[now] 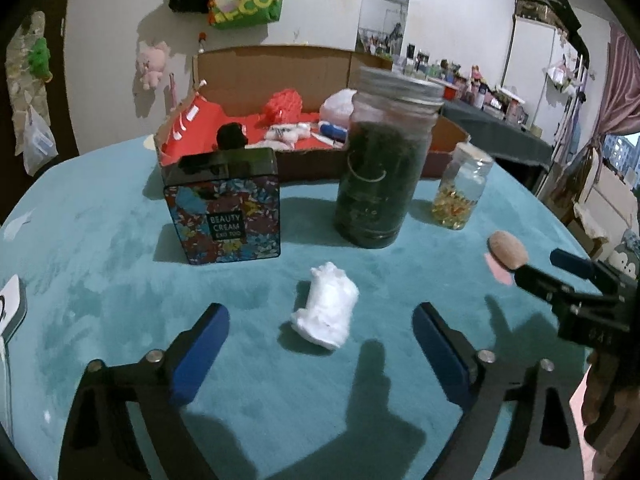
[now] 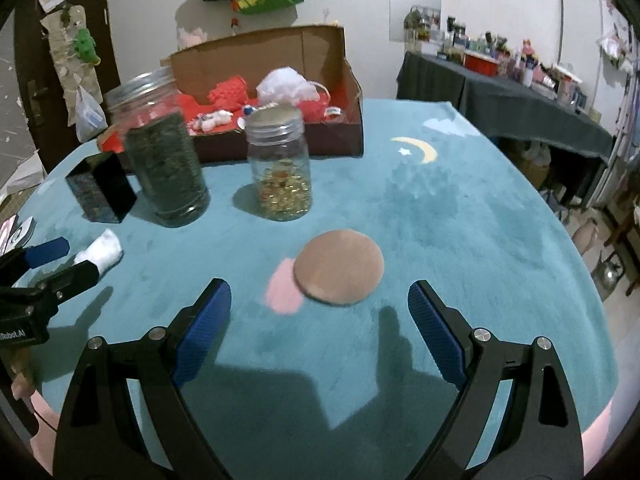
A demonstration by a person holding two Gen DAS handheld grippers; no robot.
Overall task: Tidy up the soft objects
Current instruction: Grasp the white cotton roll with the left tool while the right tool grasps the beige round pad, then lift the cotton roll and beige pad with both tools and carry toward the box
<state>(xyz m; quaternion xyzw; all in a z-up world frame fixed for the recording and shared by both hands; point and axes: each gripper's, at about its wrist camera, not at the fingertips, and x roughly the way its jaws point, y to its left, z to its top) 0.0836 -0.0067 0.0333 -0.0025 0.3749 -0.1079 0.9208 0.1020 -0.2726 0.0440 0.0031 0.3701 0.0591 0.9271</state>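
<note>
A crumpled white soft wad (image 1: 326,310) lies on the teal tablecloth (image 1: 100,220), just ahead of and between the blue pads of my open left gripper (image 1: 320,320). The same white wad (image 2: 102,254) shows at the left of the right wrist view, partly behind the left gripper (image 2: 60,260). A round tan pad (image 2: 339,266) lies flat on the cloth (image 2: 480,240), slightly ahead of my open right gripper (image 2: 320,300); nothing is between its fingers. In the left wrist view the tan pad (image 1: 507,250) sits at the tip of the right gripper (image 1: 552,268). An open cardboard box (image 1: 280,76) at the back holds red and white soft things.
A floral "Beauty Cream" tin (image 1: 226,208), a tall jar of dark leaves (image 1: 380,164) and a small jar of yellow capsules (image 1: 460,192) stand in a row before the box. A pink patch (image 2: 282,288) is printed on the cloth. A dark cluttered side table (image 2: 500,96) stands behind.
</note>
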